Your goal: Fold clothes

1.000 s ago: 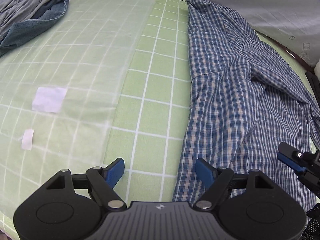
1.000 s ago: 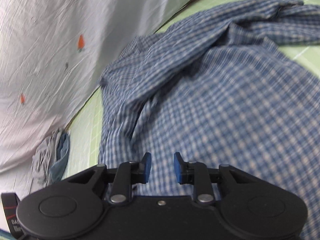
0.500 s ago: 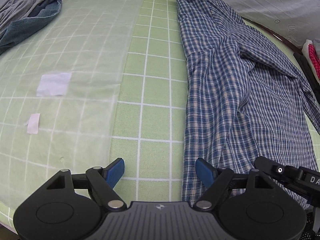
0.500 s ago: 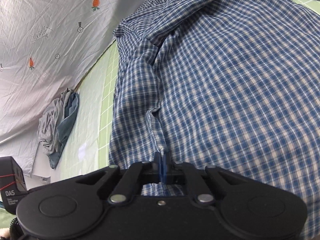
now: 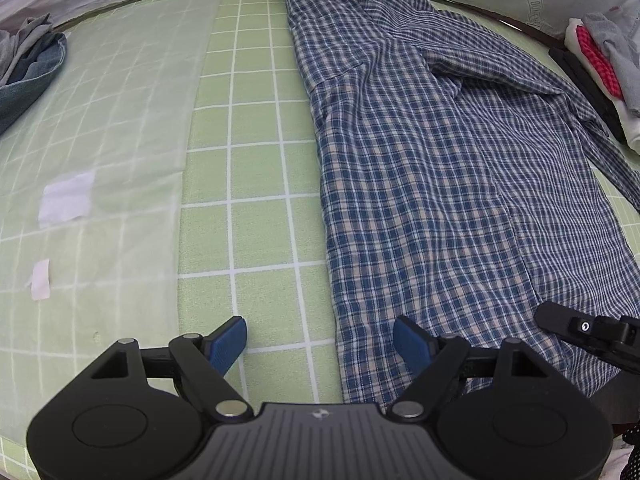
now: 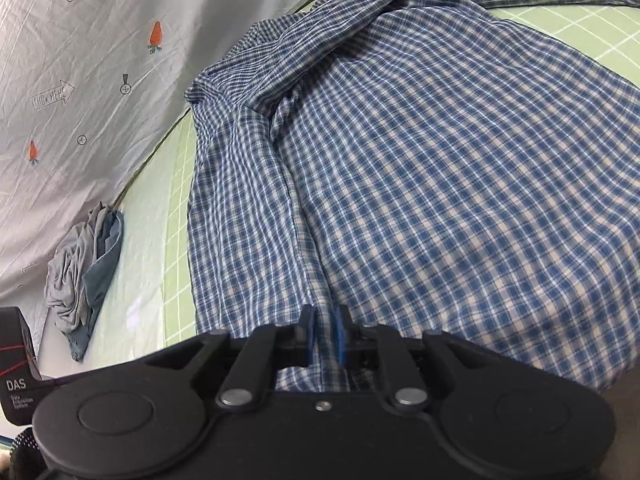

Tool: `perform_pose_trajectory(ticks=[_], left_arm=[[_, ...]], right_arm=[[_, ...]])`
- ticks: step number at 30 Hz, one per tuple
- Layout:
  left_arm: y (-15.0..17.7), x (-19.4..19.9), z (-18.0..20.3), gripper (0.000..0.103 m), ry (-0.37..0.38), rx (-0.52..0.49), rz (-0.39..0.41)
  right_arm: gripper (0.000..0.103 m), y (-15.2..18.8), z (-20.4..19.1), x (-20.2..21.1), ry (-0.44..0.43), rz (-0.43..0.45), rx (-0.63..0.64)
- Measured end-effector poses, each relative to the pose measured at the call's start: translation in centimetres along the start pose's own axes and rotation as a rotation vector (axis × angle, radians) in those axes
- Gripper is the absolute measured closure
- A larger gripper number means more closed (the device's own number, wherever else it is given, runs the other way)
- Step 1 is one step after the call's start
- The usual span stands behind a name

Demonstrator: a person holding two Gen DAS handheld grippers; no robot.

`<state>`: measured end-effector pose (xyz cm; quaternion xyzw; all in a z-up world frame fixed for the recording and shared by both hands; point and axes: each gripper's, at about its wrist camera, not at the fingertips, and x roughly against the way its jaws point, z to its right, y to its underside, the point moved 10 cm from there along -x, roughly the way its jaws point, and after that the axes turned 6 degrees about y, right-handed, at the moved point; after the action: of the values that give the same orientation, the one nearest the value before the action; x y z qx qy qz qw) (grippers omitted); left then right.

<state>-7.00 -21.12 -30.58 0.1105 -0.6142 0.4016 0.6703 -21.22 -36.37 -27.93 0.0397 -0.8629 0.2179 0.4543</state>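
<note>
Nearest me, my left gripper [image 5: 320,344] hung spread wide over the shirt's [image 5: 440,184] hem edge, gripping nothing. My right gripper [image 6: 324,334] had pinched a ridge of hem. Beyond, that shirt lay spread across the green mat [image 5: 256,168]. A thin pinch could slip, dropping the fold crooked.
</note>
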Motion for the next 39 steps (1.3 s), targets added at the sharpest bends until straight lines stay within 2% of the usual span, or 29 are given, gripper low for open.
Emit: perform_pose_trajectory(ticks=[2,12,15,20,25,29,34,37,39], left_arm=[[-0.4,-0.1,0.3,0.022,-0.004,0.003,0.006],[-4.9,-0.7,1.2,0.022,-0.042,0.046,0.056],[-6.4,-1.3,1.8,0.022,-0.054,0.054,0.065],[-8.6,-2.8,2.4,0.022,-0.086,0.064,0.058],[-10.2,-4.4,2.0,0.022,-0.125,0.083,0.032],[-11.2,-5.4,1.6,0.02,-0.136,0.097,0.006],[-12.0,-6.3,1.3,0.005,-0.148,0.077,-0.017],[-12.4,-6.6,1.2,0.0,-0.147,0.07,-0.024],[-12.7,-6.9,1.2,0.0,-0.146,0.065,-0.03]], right_arm=[[0.064,-1.1,0.5,0.6,0.012,0.029,-0.008],[0.045,-7.9,3.6,1.6,0.077,0.127,-0.042],[0.037,-10.3,4.1,1.3,0.091,0.149,-0.025],[0.015,-14.8,5.3,1.0,0.131,0.199,0.012],[0.006,-20.2,8.1,0.5,0.245,0.265,0.044],[0.004,-25.3,11.0,0.3,0.32,0.33,0.034],[0.003,-32.0,14.8,-0.3,0.368,0.41,-0.025],[0.003,-35.2,16.8,-1.6,0.404,0.428,-0.06],[0.003,-36.7,18.1,-2.6,0.43,0.422,-0.076]])
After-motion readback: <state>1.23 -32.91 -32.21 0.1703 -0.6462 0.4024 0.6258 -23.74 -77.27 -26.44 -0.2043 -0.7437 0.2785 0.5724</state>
